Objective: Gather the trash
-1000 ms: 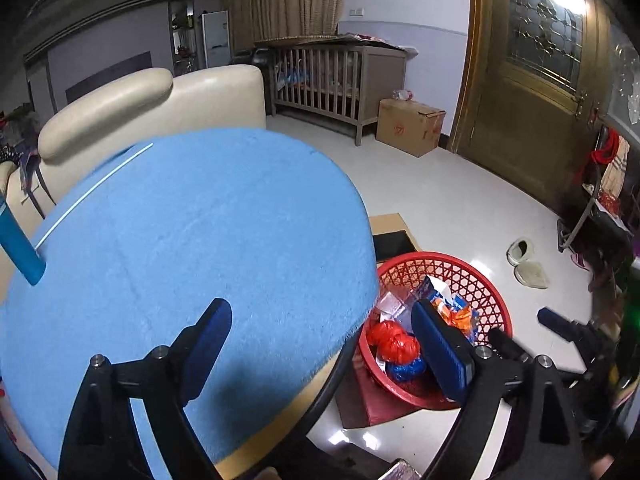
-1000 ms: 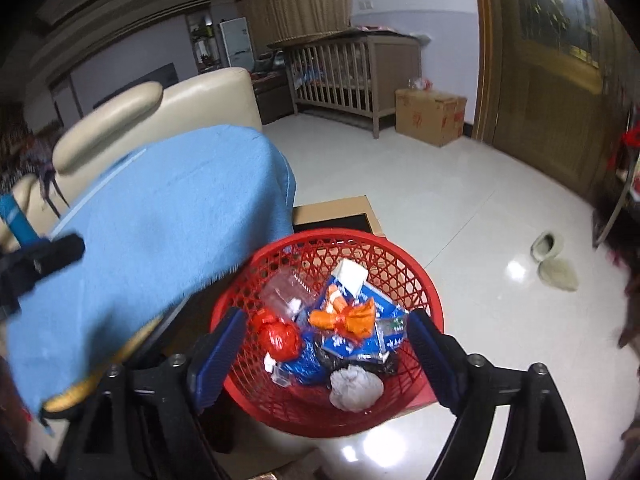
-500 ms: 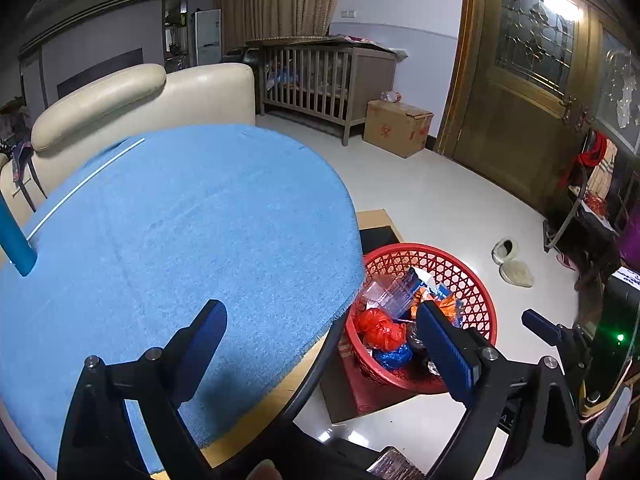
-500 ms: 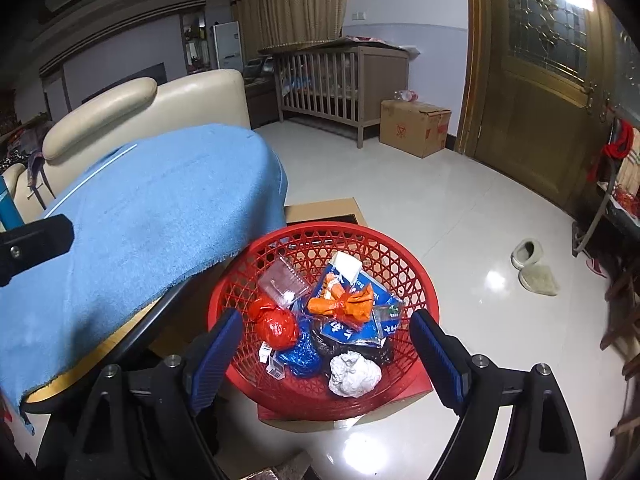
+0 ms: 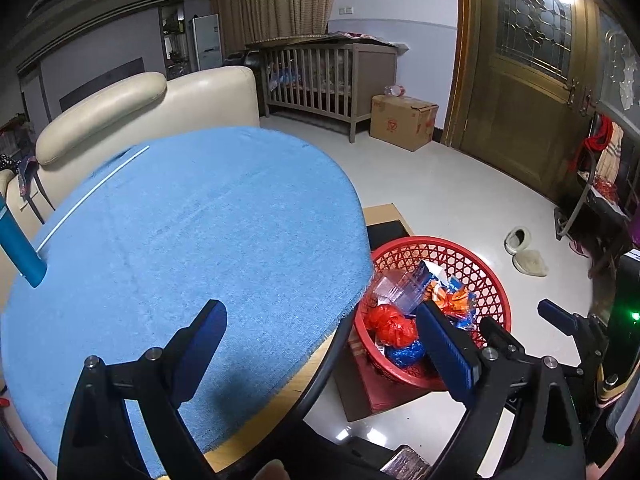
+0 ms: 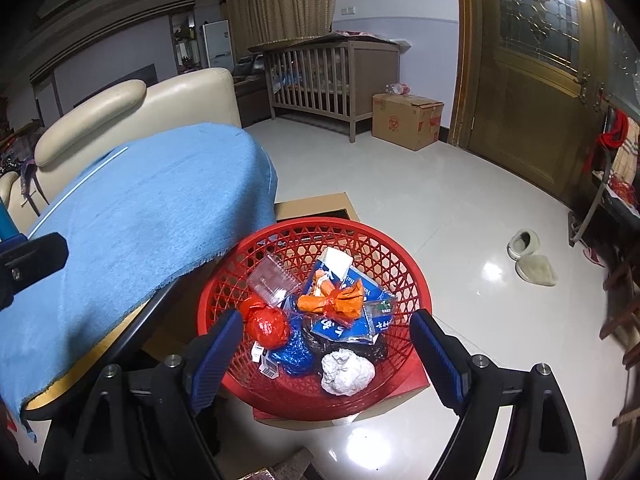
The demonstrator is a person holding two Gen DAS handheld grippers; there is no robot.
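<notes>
Both grippers are empty and spread wide — I see nothing between the jaws of the left gripper or the right gripper. I have the left one hanging over the blue cloth on the round table, the right one over the red basket on the floor just beside the table edge.

Trash sits inside the basket: a red crumpled bag, an orange wrapper, a blue carton, a clear plastic cup, a white paper ball and a blue foil wad. I spot no loose trash on the cloth in either view; only a blue bottle stands at the far left edge, and I judge that is not trash.

Risks as I read them:
- Basket rests on a red box, not flat on the floor — a knock from the right gripper could tip it and spill the pile.
- Pile is heaped; the cup and the carton lie near the top, so another drop could bounce something out over the rim.
- Cloth overhangs the table edge; a low left finger could snag it and drag the bottle down.
- Grabbing the bottle by mistake is a wrong-object error.
</notes>
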